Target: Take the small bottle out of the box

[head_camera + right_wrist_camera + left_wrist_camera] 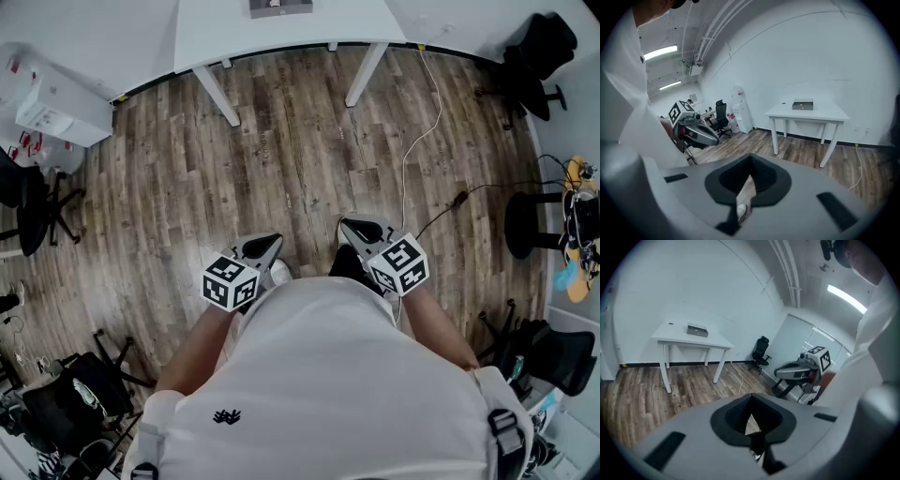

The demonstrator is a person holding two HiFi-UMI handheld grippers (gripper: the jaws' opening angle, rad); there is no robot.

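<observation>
A small grey box (280, 7) lies on the white table (309, 37) at the far wall; no bottle shows in it from here. The left gripper view has the box (697, 330) far off on the table (670, 337), and so does the right gripper view, with the box (802, 105) on the table (829, 114). I hold my left gripper (269, 246) and right gripper (353, 226) close to my body over the wood floor, well short of the table. Both have their jaws together with nothing between them, left (751, 397) and right (751, 158).
A white cable (419, 131) runs across the floor from the table toward my right side. Black office chairs stand at the left (37, 211) and back right (539, 61). A white cabinet (56, 105) sits at the left wall. Bags and gear (66, 398) crowd the floor beside me.
</observation>
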